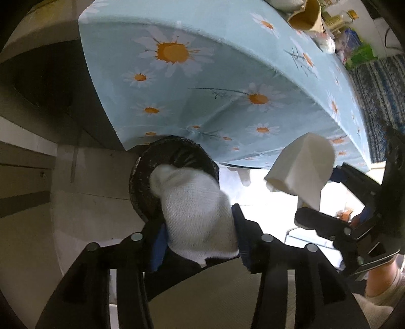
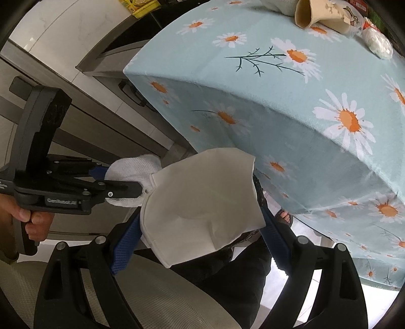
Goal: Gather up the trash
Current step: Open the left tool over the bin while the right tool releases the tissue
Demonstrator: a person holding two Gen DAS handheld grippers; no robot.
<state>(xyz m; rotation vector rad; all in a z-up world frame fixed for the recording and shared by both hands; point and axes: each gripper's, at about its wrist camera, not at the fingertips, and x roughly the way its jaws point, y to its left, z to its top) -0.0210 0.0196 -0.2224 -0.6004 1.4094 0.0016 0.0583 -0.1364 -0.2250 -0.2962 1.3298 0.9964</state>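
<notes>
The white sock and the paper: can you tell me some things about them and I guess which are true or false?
1. The left hand-held gripper is shut on the white sock. True.
2. The right hand-held gripper is empty. False: it is shut on a white paper piece.
3. The tablecloth has daisies. True.
4. The paper cup stands upright. False: it lies on its side.
5. The black bin sits on the table. False: it is below the table edge.

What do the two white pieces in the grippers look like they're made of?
Left gripper: white cloth, apparently knitted cotton, matte, with a visible woven texture. Right gripper: white paper, probably a folded napkin or wrapper, smooth and matte, with sharp creases.
</notes>
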